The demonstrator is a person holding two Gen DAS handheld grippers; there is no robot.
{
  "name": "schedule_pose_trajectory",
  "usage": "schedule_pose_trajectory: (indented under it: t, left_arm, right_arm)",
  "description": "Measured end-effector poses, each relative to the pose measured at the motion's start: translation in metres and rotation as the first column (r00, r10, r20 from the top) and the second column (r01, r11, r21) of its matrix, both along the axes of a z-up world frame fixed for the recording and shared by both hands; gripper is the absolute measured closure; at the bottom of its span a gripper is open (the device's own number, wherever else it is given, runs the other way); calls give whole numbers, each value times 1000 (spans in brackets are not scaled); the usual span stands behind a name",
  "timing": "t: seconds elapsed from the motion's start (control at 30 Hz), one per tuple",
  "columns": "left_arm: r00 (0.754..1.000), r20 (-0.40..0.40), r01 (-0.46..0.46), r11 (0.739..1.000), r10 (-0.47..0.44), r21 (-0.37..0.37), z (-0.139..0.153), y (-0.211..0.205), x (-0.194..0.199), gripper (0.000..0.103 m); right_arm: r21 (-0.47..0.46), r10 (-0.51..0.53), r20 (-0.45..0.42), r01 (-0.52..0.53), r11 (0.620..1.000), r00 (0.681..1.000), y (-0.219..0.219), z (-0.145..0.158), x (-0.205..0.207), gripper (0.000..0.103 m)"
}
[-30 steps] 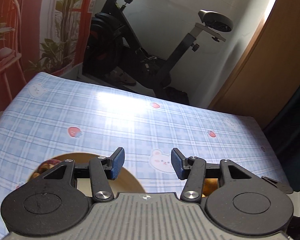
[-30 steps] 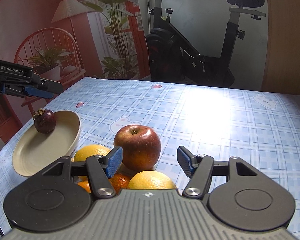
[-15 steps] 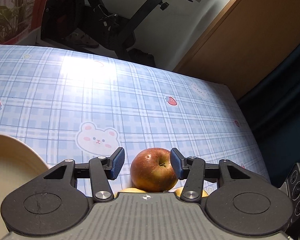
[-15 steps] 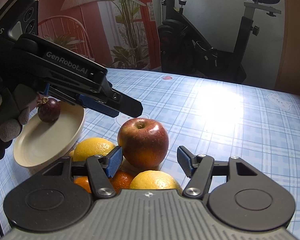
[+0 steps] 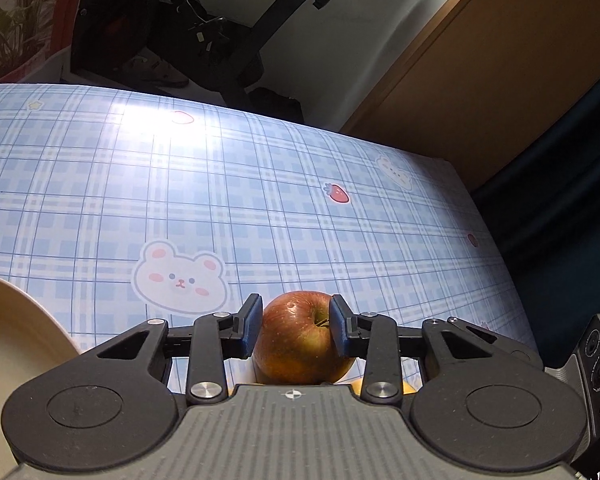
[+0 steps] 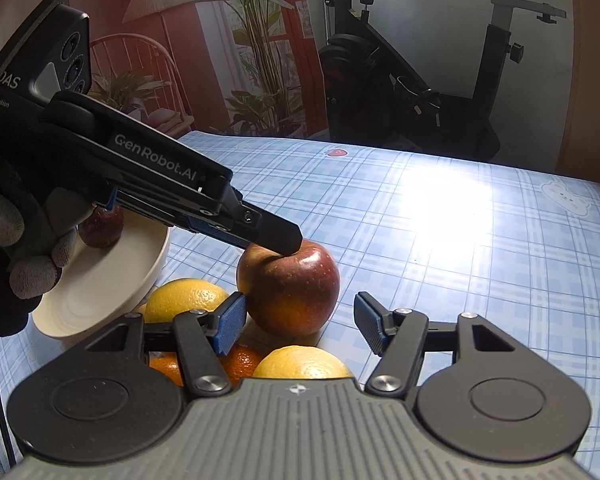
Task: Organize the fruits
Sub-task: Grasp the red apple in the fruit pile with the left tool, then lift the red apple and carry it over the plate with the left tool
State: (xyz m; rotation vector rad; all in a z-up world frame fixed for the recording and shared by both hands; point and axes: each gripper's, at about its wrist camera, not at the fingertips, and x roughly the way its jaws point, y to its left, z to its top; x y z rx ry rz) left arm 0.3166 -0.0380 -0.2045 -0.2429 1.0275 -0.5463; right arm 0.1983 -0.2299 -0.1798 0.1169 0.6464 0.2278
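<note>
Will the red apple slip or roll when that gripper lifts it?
The apple looks round and glossy, so it might slip. The left hand-held gripper is closing on its upper sides, a fairly shallow hold. It is probably firm, not squashy. Dropped, it would likely roll toward the oranges.

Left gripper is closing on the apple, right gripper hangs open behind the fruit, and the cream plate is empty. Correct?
Not quite: the cream plate holds one dark fruit, seen in the right wrist view. The rest stands: left gripper closing around the apple, right gripper open.
</note>
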Motion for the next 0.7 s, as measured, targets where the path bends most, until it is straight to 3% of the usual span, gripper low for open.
schedule_pose_trajectory:
  t: [0.3,0.7]
  left_arm:
    - [999,-47,-16,999,13,-51,-2,10,5,64]
    - [997,-70,-24,998,20,-59,-2,12,1,64]
  right_arm:
    - [123,42,-35,-38,992,998,-10,-8,18,39]
    - [178,32,-25,-27,984,999,-20,-9,14,40]
